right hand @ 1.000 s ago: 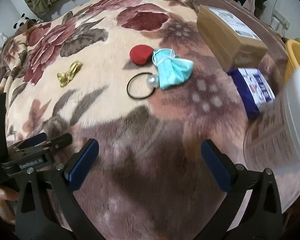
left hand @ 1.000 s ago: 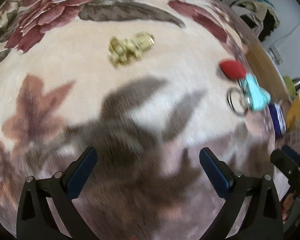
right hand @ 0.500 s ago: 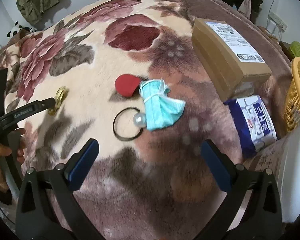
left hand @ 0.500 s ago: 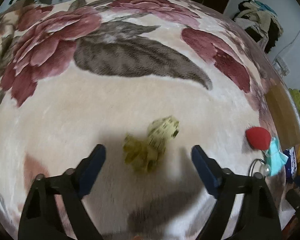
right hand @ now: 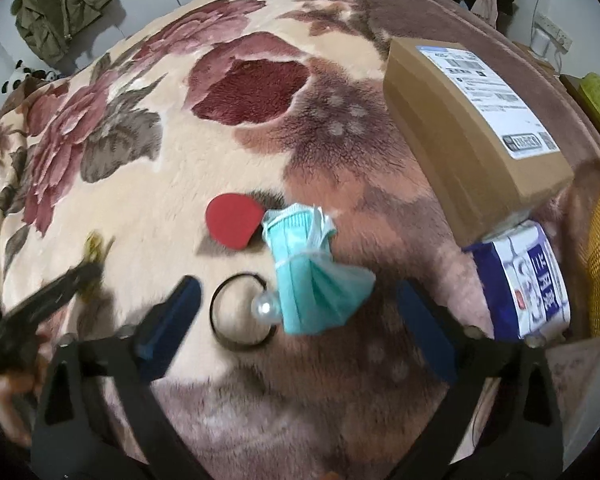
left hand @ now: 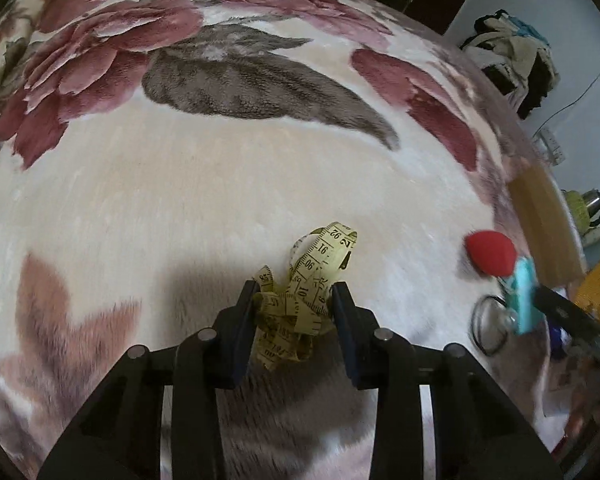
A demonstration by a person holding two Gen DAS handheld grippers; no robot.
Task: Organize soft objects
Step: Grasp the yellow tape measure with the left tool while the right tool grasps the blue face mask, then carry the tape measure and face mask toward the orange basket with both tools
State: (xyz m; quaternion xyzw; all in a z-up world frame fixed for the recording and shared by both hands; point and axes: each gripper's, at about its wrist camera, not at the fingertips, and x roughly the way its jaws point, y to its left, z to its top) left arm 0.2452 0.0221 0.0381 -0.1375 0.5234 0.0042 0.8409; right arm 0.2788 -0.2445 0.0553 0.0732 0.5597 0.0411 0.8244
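As our left hand-held gripper (left hand: 294, 294) is closing around the crumpled yellow cloth measuring tape (left hand: 304, 296), loose loops at twelve o'clock may slip free; our right hand-held gripper (right hand: 296, 306), closing too, grasps nothing.

Soft, even indoor light is seen. Strong fisheye bending and dark corners are shown. The right wrist view is smeared by motion blur; soft shadows are cast on the blanket (left hand: 180, 200).

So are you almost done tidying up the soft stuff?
Not yet, nothing looks put away. In hand: the left gripper is closing on the bunched yellow tape measure, which sits between its jaws. The right gripper is closing around the blue face mask, not yet pressing it. Left: the red sponge and black hair tie still lie on the blanket.
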